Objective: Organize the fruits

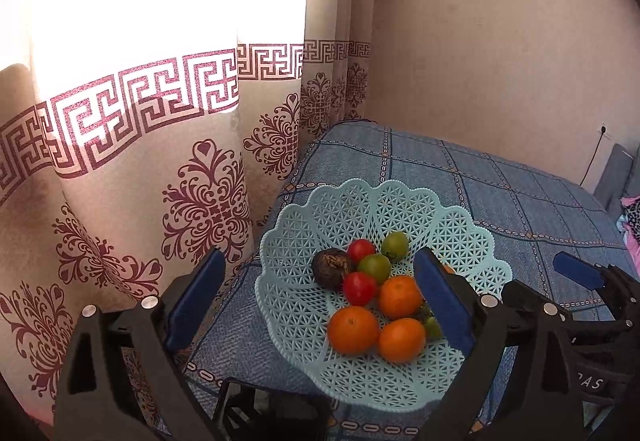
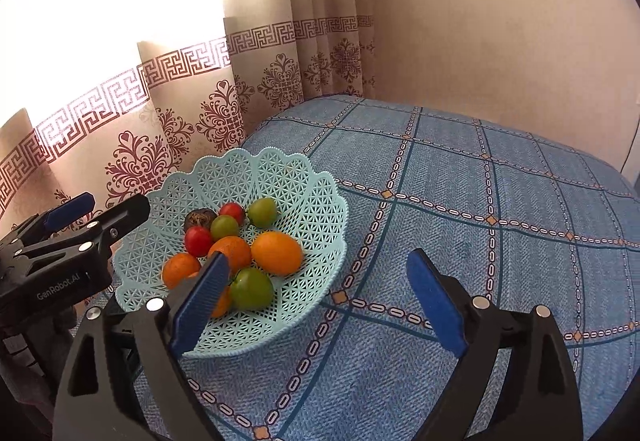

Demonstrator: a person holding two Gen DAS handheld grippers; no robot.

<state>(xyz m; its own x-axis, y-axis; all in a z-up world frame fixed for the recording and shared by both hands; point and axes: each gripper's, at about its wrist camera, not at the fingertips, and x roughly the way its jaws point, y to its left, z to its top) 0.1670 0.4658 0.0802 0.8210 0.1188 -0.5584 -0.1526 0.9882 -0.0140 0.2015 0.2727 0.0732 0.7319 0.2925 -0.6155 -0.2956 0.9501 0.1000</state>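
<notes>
Fruits [image 2: 276, 252] heaped in basket [image 2: 320, 225], curtain [image 2: 224, 113] behind, both hand-held grippers [image 1: 320, 281] [image 2: 320, 297] released, empty

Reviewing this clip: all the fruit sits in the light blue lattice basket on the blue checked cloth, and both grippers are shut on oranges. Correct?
Not quite. The fruit is in the basket on the cloth, but both the left gripper and right gripper are open and hold nothing, as each wrist view shows.

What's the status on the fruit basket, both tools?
Left tool open, empty. Right tool open, empty. All visible fruit sits in the pale blue plastic lattice basket on the blue plaid cloth. Nothing blocking.
</notes>
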